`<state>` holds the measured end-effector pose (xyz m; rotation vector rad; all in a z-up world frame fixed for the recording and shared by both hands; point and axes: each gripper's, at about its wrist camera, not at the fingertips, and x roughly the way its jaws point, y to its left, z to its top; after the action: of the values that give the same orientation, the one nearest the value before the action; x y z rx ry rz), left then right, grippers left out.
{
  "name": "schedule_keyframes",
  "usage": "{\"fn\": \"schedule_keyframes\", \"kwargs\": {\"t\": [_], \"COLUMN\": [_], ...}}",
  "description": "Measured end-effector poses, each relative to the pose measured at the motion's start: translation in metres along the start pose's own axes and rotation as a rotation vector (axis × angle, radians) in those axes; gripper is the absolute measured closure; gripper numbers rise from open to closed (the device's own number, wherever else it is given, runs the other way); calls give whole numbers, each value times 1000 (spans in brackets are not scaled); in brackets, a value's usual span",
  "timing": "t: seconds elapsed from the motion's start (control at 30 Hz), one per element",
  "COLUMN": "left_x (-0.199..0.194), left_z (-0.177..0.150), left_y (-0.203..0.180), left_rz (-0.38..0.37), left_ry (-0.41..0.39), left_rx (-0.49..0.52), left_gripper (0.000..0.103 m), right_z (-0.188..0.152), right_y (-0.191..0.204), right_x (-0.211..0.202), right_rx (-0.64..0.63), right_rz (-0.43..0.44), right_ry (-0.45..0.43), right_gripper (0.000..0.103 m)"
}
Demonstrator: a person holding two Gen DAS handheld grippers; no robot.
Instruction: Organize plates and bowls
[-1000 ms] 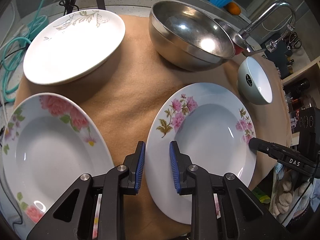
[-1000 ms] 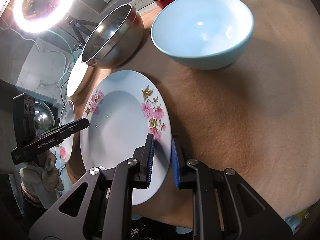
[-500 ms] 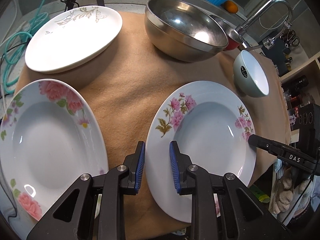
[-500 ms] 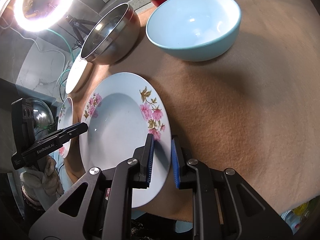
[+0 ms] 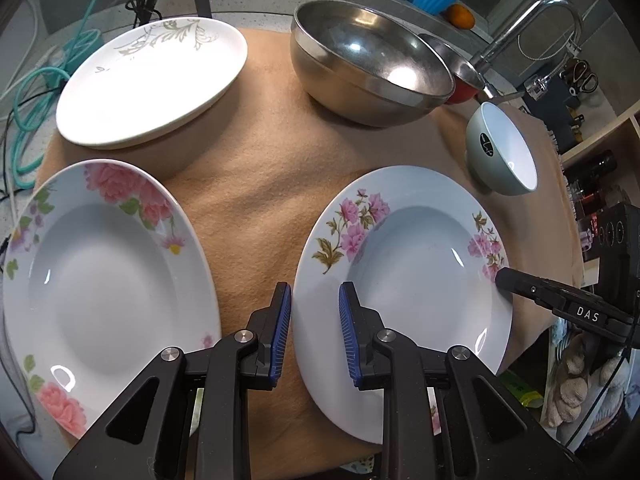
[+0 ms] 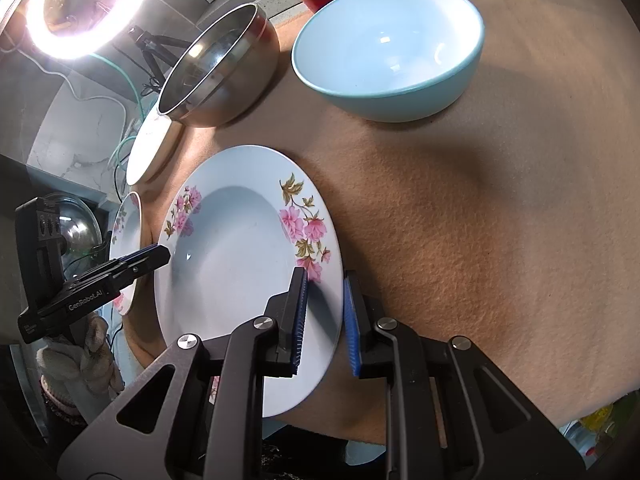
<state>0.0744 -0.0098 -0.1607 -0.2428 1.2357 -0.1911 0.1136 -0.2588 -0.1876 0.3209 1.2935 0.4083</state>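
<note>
A deep white plate with pink flowers point(image 5: 404, 280) lies on the brown cloth, also in the right wrist view point(image 6: 240, 264). My left gripper point(image 5: 315, 326) straddles its left rim, jaws part open, not clamped. My right gripper point(image 6: 325, 314) straddles its opposite rim, jaws part open. A second pink-flowered plate point(image 5: 96, 292) lies to the left. A white plate with a grey leaf pattern point(image 5: 152, 80) sits at the back left. A steel bowl point(image 5: 368, 64), a small red-sided steel bowl point(image 5: 464, 80) and a light blue bowl point(image 6: 388, 48) stand behind.
A brown cloth point(image 5: 256, 176) covers the counter. A tap point(image 5: 532, 28) rises at the back right. Teal cable point(image 5: 36, 100) lies off the cloth at left. A ring light point(image 6: 76, 4) on a tripod stands beyond the bowls. The counter's front edge is just under both grippers.
Both views have drawn back and risen slightly, so the bowls and back plate sit lower in frame. Both grippers keep the same hold position at the plate's rims.
</note>
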Motion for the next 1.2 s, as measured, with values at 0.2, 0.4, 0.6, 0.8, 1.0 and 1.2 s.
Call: {"fn": "schedule_keyframes", "kwargs": {"t": [0.2,0.4,0.6,0.8,1.0,1.2], "left_x": [-19,-53,-82,-99,-107,-103], "left_z": [1,-6,-18,-35,-53,-64], "left_y": [9,26,54,92,132,165], "left_rz": [12,16,54,102,151,177], "left_ry": [-58,-147,-223,-263,-276,-267], "left_rx": [-21,-78,-164,-266,-373,-453], "left_gripper": [80,80,79,79,77,72], "right_z": [3,10,15,15,13,15], "right_y": [4,23,62,106,137,164], "right_x": [-16,-34,-31,-8,15,40], "right_rx": [-13,-55,-134,-197,-239,-268], "right_rz": [-38,-30,32,119,160,178], "right_ry": [-69,-139,-137,-72,-10,37], "right_gripper": [85,78,71,71,71,71]}}
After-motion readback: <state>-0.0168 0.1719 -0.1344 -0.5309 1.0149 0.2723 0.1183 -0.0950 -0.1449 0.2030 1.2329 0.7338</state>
